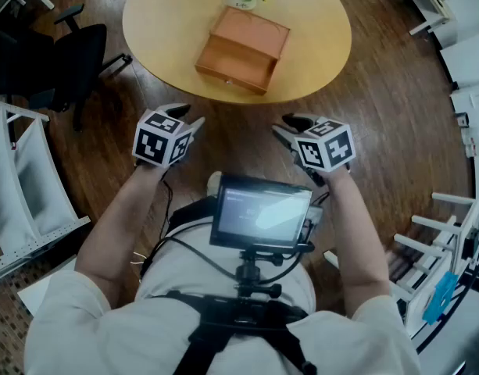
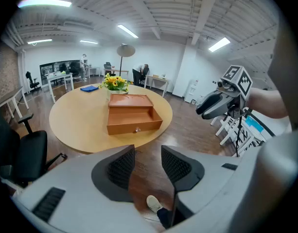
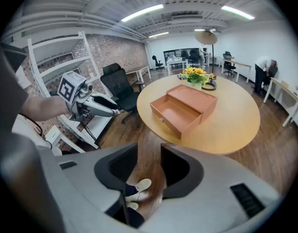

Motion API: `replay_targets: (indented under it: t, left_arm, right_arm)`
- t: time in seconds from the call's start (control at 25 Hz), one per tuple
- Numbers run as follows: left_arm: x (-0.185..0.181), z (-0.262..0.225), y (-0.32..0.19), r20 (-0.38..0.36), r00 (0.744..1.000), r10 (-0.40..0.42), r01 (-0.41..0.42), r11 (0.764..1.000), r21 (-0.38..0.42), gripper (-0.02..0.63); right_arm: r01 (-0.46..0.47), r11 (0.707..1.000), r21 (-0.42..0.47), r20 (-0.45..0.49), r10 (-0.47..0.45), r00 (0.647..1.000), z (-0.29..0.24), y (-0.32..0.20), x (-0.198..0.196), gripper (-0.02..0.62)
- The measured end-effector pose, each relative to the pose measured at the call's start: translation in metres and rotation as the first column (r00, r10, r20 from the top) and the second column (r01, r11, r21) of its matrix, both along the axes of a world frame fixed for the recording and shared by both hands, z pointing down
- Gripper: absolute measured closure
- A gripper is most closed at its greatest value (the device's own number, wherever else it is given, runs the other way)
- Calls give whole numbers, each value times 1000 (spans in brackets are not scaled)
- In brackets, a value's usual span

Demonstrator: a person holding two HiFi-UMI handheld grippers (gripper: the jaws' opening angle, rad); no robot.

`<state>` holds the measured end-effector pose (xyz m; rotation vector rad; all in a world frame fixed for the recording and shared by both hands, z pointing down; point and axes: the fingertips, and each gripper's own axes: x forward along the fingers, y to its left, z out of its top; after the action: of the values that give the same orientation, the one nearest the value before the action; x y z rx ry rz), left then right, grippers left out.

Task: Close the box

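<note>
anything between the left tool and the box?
No obstacle: in the head view, only wooden floor and bare table separate the open left tool from the box.

Smooth wood with a soft satin sheen on the orange-brown rectangular box (image 1: 243, 48); a small shiny knob (image 2: 137, 129) on the drawer front. Pale yellow round wooden surface (image 1: 161, 22): smooth, lightly glossy. Dark brown plank floor (image 1: 380, 100): polished, streaked with reflected light. Matt grey plastic on the shells of the left gripper (image 2: 148, 166) and right gripper (image 3: 149, 166); black fingers (image 2: 120, 169) ribbed, rubbery-looking. Flat matt black-and-white print on the marker cubes (image 1: 162, 139). Glossy face on the small dark screen (image 1: 262, 213). Matt black cloth on the office chair (image 1: 79, 57). Smooth white paint on the shelf frames (image 3: 56, 52).
</note>
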<state>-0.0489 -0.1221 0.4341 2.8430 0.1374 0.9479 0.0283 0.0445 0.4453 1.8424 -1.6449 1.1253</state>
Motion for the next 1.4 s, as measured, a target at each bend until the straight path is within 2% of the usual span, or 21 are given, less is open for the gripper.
replay_targets:
  t: [0.16,0.28,0.4,0.52,0.6,0.76,0.84,0.92,1.08,1.16,1.28,1.4]
  left_arm:
    - [10,4,-2,13,1000,-16,16,1000,-21,426]
    - [29,3,-1,1,999,-52,52,998,-36,426]
    - [45,6,0,-13,990,-139,138,988,-65,426]
    - [44,10,-3,-21,975,-222,219,972,-90,427]
    - [45,10,3,-39,961,-272,267,958,-105,427]
    - [68,7,21,-54,936,-347,340,935,-104,426]
    - [76,9,26,-50,926,-374,367,924,-109,426]
    - [82,12,30,-47,920,-388,381,917,-113,426]
    - [85,15,33,-31,914,-406,402,912,-87,426]
    - [85,16,34,-25,904,-426,422,902,-85,428]
    - [82,20,37,-10,888,-459,457,886,-84,426]
    - [82,25,42,0,889,-458,456,886,-78,427]
  right_arm:
    - [89,995,-41,5,-88,996,1,-22,24,437]
    - [171,983,-60,-7,-172,985,4,-36,64,437]
    - [287,956,-60,19,-286,958,8,-56,104,437]
    - [383,921,-72,47,-380,924,15,-71,115,439]
    - [464,880,-102,37,-462,886,20,-79,126,439]
    - [594,792,-143,5,-599,801,24,-106,177,439]
    - [650,740,-175,-2,-660,751,31,-119,195,439]
    - [705,672,-224,-18,-727,687,41,-132,208,466]
    - [794,523,-309,-40,-842,539,62,-158,224,468]
    - [814,468,-346,-40,-873,485,73,-166,230,495]
    - [828,412,-381,-24,-899,437,87,-175,236,575]
    - [826,395,-402,-9,-904,428,92,-180,240,594]
